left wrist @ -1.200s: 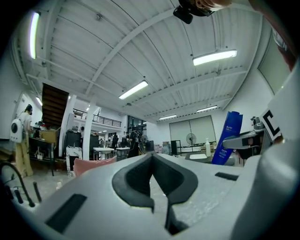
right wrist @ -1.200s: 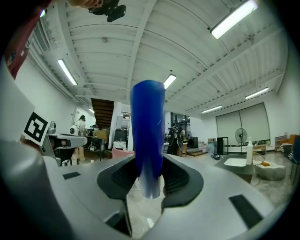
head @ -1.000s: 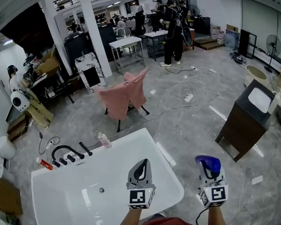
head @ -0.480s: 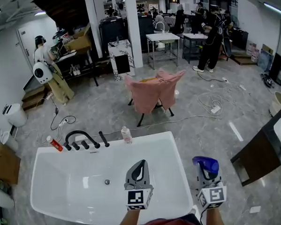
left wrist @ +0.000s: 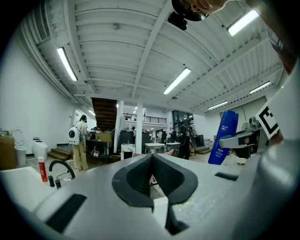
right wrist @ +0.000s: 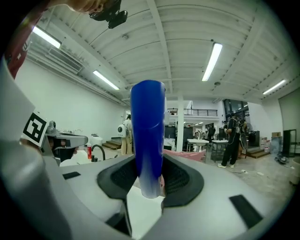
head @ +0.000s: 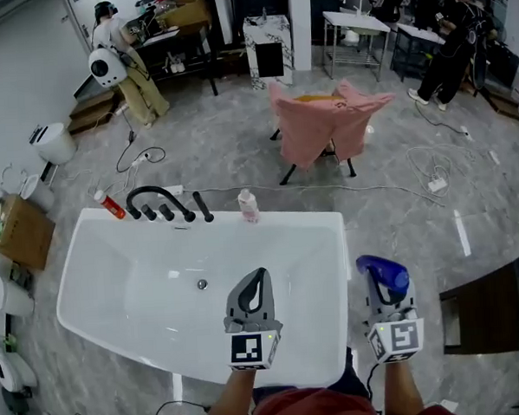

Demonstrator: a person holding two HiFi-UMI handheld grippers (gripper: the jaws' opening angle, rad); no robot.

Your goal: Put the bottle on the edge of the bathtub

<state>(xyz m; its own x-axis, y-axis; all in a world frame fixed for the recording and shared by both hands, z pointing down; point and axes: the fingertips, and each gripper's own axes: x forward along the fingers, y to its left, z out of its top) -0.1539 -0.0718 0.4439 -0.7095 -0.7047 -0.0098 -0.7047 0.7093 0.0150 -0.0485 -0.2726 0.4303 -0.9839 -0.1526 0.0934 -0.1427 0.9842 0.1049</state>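
A blue bottle [head: 385, 276] stands upright between the jaws of my right gripper [head: 387, 293], which is shut on it. It hangs to the right of the white bathtub [head: 98, 280], just outside the right rim [head: 345, 250]. In the right gripper view the blue bottle [right wrist: 147, 136] rises between the dark pads [right wrist: 180, 180]. My left gripper [head: 253, 285] hovers over the tub's near part, shut, with nothing between its jaws. The left gripper view shows the blue bottle [left wrist: 226, 136] off to its right.
A black faucet [head: 159, 199], a small pink bottle [head: 248, 205] and a red tube [head: 108, 204] sit along the tub's far rim. A chair draped in pink cloth [head: 325, 129] stands beyond. A dark cabinet [head: 490, 307] is at the right, a cardboard box [head: 13, 232] at the left.
The head view has swung left and down, so the bathtub now lies more squarely under both grippers. Both grippers keep their places in the view, the bottle still held.
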